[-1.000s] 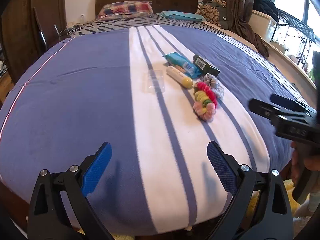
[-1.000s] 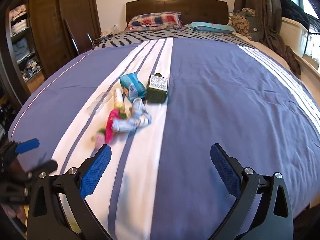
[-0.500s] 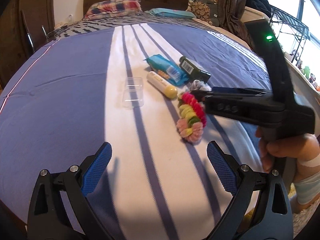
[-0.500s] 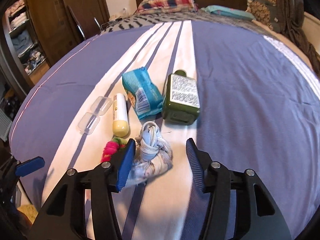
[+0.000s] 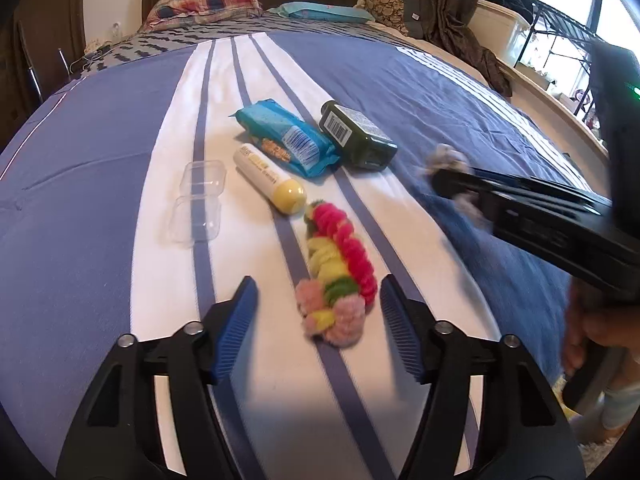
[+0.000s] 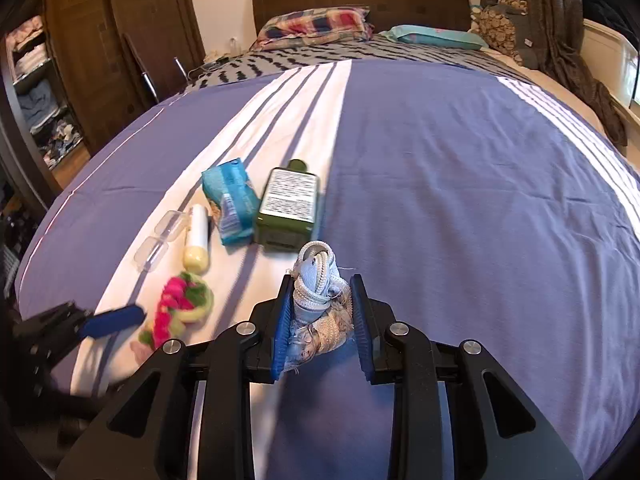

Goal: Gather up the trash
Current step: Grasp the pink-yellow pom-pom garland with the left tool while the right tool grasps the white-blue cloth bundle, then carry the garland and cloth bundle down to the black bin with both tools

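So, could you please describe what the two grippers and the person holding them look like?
Both are matte black plastic. The left gripper and right gripper each have two angular arms with triangular cut-outs, silver screws at the joints and ridged blue pads. Seen from the left wrist camera, the right one's body has a lit green light. No cables show. The hand has a pale cuff below it.

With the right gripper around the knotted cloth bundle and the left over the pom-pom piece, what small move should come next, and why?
Probably finish closing the left gripper on the pom-pom piece. Its jaws are closing, the piece lies between them on the bed, and the pads do not press it yet. The right gripper, also closing, already squeezes the cloth bundle, so both could lift afterwards.
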